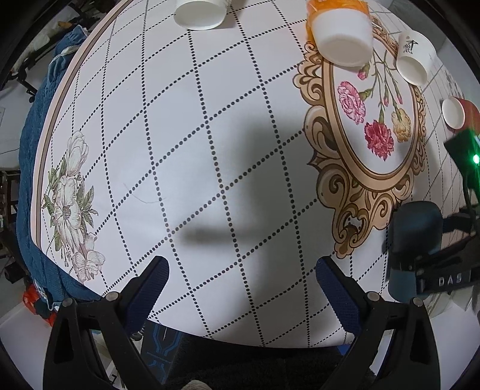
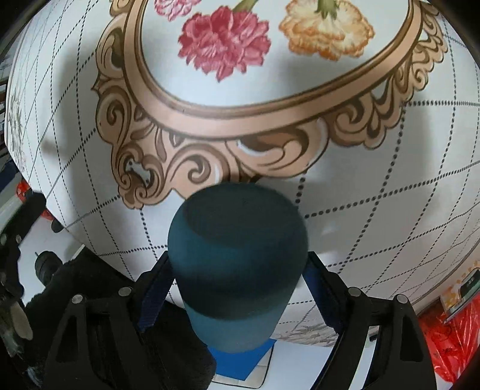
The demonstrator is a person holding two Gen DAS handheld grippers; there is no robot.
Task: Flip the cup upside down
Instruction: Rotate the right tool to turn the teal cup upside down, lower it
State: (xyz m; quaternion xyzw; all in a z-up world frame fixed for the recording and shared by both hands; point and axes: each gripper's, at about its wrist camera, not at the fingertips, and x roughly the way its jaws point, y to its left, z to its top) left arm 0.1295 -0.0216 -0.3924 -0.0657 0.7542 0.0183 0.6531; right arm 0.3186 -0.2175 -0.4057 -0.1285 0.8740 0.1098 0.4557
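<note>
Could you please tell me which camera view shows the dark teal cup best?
The right wrist view: the dark teal cup fills its centre, clamped between the right gripper jaws. The left wrist view shows it only small, side-on, at the right edge.

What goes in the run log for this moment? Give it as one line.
step: flip cup | right gripper: shut on dark teal cup, held above table | left gripper: open, holds nothing

I see a round table [image 1: 210, 156] under white dotted-grid floral cloth. On it, far side: two white paper cups [image 1: 199, 13] [image 1: 414, 57], an orange-and-white cup [image 1: 342, 33], a red cup [image 1: 459, 114].
</note>
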